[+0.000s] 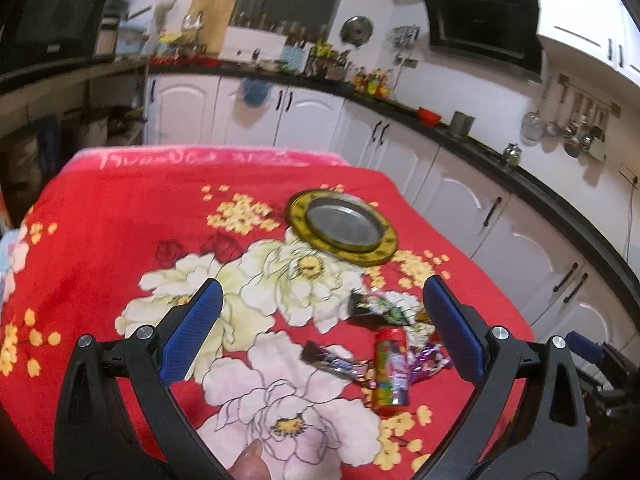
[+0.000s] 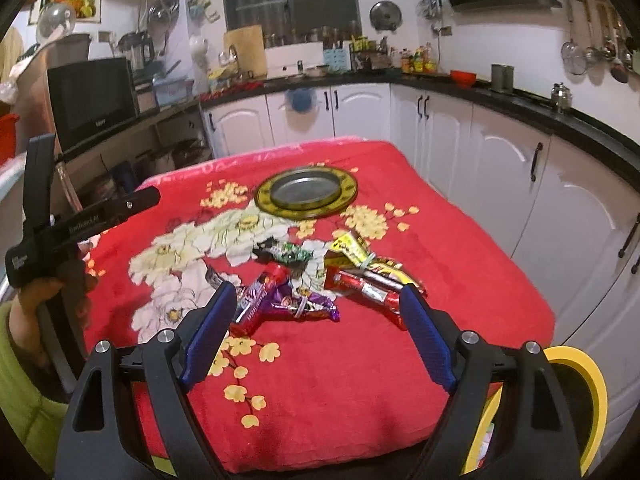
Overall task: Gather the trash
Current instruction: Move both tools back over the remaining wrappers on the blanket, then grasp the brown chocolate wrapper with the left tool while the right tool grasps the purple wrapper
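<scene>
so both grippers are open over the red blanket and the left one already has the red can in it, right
Not quite. The left gripper is open and empty; the red can lies on the red blanket among the wrappers, per the left wrist view. The right gripper is open too.

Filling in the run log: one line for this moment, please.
phase: approach | left gripper: open, empty | right gripper: open, empty | crumpled snack wrappers: piled on red floral cloth | yellow-rimmed bin: beside table

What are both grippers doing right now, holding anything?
Left gripper: open, holding nothing, above the wrappers.
Right gripper: open, holding nothing.
</scene>
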A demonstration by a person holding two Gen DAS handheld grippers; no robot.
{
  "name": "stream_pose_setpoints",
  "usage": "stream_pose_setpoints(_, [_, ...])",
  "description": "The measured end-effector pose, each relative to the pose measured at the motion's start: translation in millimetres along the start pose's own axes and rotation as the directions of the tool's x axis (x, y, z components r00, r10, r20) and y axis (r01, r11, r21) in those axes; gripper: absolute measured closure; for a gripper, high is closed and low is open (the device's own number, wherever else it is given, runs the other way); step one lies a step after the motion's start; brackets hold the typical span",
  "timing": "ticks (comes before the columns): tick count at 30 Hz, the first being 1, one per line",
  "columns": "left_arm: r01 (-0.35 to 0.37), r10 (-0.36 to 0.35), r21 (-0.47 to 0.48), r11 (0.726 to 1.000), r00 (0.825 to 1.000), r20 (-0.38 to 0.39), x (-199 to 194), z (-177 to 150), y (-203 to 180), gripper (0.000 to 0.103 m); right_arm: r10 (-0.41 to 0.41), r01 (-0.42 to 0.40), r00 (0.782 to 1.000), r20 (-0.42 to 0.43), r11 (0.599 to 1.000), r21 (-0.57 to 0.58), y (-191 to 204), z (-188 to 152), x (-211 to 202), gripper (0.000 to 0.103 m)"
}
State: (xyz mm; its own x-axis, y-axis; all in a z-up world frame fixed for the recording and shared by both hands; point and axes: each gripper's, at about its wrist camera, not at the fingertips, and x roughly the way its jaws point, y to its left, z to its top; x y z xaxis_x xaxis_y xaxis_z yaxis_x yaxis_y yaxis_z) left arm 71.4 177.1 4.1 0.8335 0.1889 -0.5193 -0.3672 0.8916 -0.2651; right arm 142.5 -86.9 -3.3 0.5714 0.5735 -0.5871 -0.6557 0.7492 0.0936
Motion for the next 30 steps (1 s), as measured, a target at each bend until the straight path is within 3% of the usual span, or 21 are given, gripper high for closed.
stream_pose_setpoints(7, [-0.002, -0.005, -0.074, 0.997, 0.996, -0.088, 23, -8, 21, 0.012, 0.015, -0.016, 0.998, -0.064, 1.0, -0.019, 3, -6, 36, 0.034])
stream_pose_setpoints(12, [0.023, -0.043, -0.122, 0.992, 0.986, -0.16, 40, -19, 24, 0.02, 0.034, -0.036, 0.993, -0.113, 0.999, -0.016, 3, -8, 62, 0.045])
stream_pose_setpoints(13, [0.032, -0.055, -0.13, 0.991, 0.982, -0.179, 44, -23, 23, 0.023, 0.036, -0.038, 0.992, -0.121, 0.999, -0.017, 3, -7, 66, 0.048])
stream_pose_setpoints(14, [0.037, -0.063, -0.135, 0.99, 0.979, -0.194, 48, -26, 22, 0.034, 0.047, -0.05, 0.99, -0.132, 0.999, -0.016, 3, -7, 71, 0.052])
stream_pose_setpoints(18, [0.059, -0.098, -0.153, 0.986, 0.961, -0.257, 63, -37, 16, 0.044, 0.082, -0.087, 0.982, -0.171, 0.996, -0.019, 3, -6, 91, 0.061])
stream_pose_setpoints(20, [0.067, -0.116, -0.176, 0.982, 0.952, -0.284, 68, -41, 15, 0.055, 0.099, -0.105, 0.977, -0.191, 0.994, -0.019, 3, -5, 100, 0.065])
stream_pose_setpoints(26, [0.093, -0.18, -0.262, 0.961, 0.925, -0.334, 78, -54, 18, 0.058, 0.117, -0.126, 0.969, -0.22, 0.992, -0.029, 7, -2, 121, 0.067])
stream_pose_setpoints(30, [0.08, -0.187, -0.294, 0.952, 0.916, -0.356, 84, -60, 19, 0.058, 0.134, -0.149, 0.963, -0.233, 0.988, -0.045, 11, -1, 131, 0.067])
